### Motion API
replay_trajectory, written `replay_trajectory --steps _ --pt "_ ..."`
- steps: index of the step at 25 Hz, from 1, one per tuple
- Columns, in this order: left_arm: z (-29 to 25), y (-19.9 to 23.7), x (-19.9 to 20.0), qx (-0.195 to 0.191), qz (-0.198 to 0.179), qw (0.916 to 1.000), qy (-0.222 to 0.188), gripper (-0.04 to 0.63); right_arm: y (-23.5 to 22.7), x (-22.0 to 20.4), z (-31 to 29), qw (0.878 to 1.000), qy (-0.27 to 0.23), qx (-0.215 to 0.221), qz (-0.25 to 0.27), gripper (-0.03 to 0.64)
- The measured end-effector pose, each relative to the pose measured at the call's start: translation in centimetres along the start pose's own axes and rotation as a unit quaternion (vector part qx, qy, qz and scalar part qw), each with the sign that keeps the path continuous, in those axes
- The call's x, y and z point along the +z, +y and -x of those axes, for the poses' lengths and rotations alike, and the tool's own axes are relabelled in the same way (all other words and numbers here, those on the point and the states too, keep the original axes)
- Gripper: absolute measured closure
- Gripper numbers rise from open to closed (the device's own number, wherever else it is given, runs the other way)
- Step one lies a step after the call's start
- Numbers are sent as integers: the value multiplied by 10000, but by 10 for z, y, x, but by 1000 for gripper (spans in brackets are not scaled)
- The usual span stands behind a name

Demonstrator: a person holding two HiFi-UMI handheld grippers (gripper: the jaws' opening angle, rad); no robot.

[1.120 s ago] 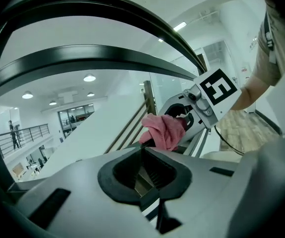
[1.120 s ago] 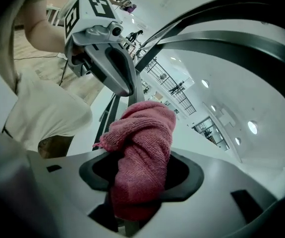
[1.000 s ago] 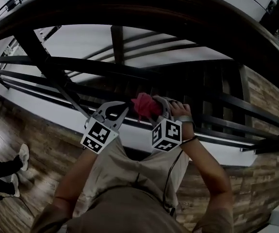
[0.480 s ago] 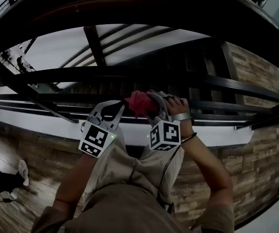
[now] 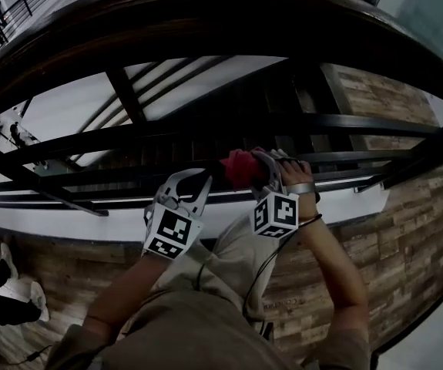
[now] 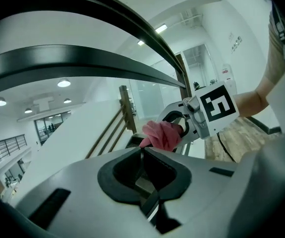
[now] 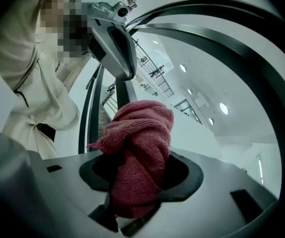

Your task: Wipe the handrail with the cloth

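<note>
- The right tool [image 5: 258, 168] is clamped on a red terry cloth [image 5: 239, 168]. The right gripper view shows the cloth bunched into a lump that fills the gap between the jaws and sticks out past their tips.
- The left tool [image 5: 199, 183] has its jaws brought together with nothing between them. Its tips point toward the cloth and sit just beside it.
- The dark, curved wooden handrail [image 5: 206, 21] arcs across the top of the head view. The cloth sits below it, in front of the thin horizontal railing bars [image 5: 375, 123]. The head view does not show whether the cloth touches a bar.
- In the right gripper view the handrail sweeps overhead, apart from the cloth.
- The person's right hand [image 5: 294, 177] holds the right tool, with a band around the wrist.
- A dark upright post [image 5: 132, 102] stands left of the tools.
- A wood-plank floor [image 5: 67, 276] lies below.
</note>
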State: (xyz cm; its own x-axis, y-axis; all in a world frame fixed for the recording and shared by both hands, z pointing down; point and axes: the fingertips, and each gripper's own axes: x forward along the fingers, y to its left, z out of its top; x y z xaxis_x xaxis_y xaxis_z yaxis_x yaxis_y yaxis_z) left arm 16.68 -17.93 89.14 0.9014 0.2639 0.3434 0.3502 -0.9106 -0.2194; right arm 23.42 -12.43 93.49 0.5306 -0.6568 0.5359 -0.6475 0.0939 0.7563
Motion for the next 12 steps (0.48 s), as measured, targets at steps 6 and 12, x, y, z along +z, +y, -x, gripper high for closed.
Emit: replay_trajectory --steps 6,12 --pt "-19 -26 30 -403 -76 9987 -292 574 -19 -44 23 9983 447 -352 -112 382" --pt "-14 -53 85 -695 -341 9958 -495 574 -51 -62 72 9941 843 -683 -90 382"
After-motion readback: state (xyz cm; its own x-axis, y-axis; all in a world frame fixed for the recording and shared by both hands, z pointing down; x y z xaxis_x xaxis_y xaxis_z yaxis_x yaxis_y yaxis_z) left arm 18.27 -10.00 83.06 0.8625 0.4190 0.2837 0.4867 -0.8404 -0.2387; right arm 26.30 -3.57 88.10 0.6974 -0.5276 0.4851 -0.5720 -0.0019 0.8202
